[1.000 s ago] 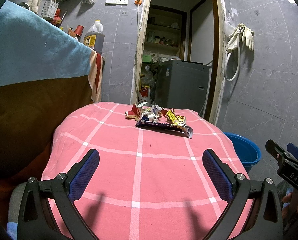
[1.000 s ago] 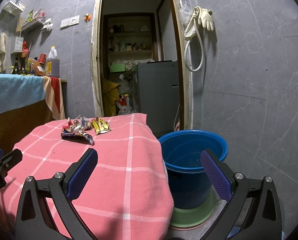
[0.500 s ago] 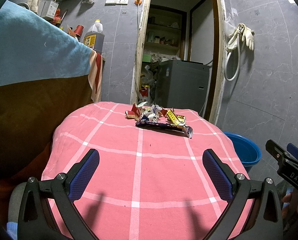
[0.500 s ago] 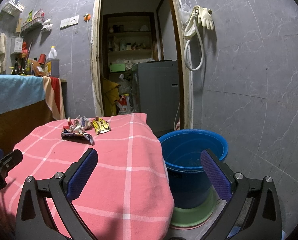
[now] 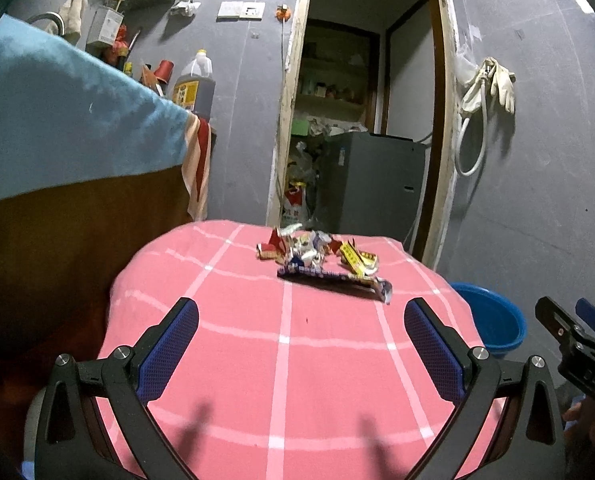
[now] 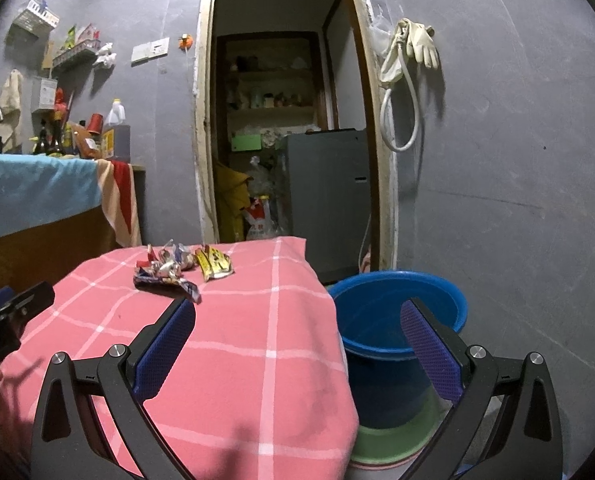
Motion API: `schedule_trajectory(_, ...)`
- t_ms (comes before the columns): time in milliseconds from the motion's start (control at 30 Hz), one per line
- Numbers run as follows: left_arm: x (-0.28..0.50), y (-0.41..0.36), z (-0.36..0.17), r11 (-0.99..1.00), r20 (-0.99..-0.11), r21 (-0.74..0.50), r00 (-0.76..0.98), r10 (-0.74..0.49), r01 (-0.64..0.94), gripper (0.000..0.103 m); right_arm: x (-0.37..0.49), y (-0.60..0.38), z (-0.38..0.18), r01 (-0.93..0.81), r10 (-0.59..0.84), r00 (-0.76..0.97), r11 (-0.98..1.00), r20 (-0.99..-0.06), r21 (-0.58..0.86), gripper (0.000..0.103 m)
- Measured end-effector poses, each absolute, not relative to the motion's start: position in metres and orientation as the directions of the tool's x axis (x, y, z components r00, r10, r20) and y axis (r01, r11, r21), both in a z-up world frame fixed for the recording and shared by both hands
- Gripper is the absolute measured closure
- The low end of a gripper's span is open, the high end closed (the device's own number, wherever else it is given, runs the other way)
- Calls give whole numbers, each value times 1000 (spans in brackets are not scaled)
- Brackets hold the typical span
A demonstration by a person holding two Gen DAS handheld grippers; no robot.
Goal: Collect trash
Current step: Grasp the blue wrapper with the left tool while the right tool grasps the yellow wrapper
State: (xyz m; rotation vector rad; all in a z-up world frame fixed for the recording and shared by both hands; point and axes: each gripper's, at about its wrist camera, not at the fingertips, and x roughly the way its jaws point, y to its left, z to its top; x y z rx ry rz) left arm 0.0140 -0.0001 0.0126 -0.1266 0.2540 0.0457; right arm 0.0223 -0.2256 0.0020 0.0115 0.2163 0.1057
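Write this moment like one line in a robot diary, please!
left gripper: open, empty | right gripper: open, empty | wrappers: piled on pink cloth | blue bucket: beside table

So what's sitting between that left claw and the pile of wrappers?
Only bare pink checked cloth. In the left wrist view, nothing lies between the open left gripper and the wrappers.

One wrapper pile [image 5: 319, 258], one blue bucket [image 6: 397, 314], two tongs [image 5: 297, 336], one checked cloth [image 5: 257, 360]
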Motion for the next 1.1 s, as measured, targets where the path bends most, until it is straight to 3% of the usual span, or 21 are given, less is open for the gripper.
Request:
schedule_trajectory(267,37,3,33,990,-230,-102,970,74,-100,2,47,-225,23,-124,125,981,992,-145,22,0)
schedule_trajectory(400,54,7,44,987,-228,-91,968,105,-129,2,61,-222,37,-169,171,983,985,-61,31,0)
schedule_trajectory(600,70,13,58,987,-151,-89,981,121,-135,2,79,-214,54,-222,221,971,975,93,3,0)
schedule_trajectory(733,82,14,63,987,-112,-96,987,117,-128,2,99,-209,59,-286,284,949,958,136,-7,0)
schedule_trajectory(867,104,20,61,983,-178,-138,980,95,-120,2,125,-200,58,-331,333,939,943,84,-34,0)
schedule_trajectory(1100,147,32,47,968,-382,-196,921,74,-159,2,174,-185,43,-396,391,918,915,-72,-80,0)
